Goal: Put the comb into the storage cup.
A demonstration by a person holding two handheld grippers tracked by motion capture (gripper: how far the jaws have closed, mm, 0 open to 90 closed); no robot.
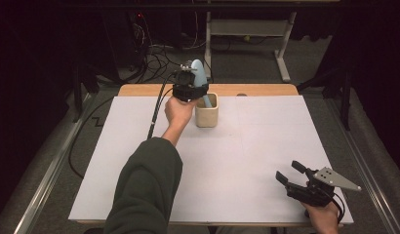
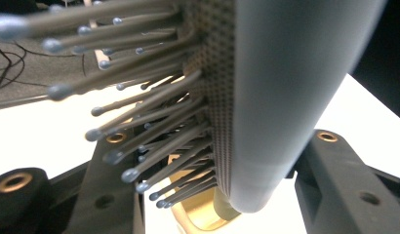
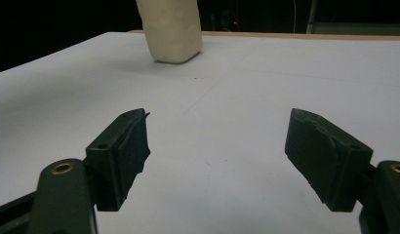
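Right gripper (image 1: 291,174) rests low at the near right edge of the white table (image 1: 266,161), jaws spread wide, nothing between them. Farther off, left gripper (image 1: 190,87) is clamped on a pale blue hairbrush (image 1: 200,78), whose handle stands inside the beige cup (image 1: 207,113).

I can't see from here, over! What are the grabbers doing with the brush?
Left gripper shut on hairbrush, handle down in the beige cup. Right gripper open, idle near table corner. Nothing in the way.
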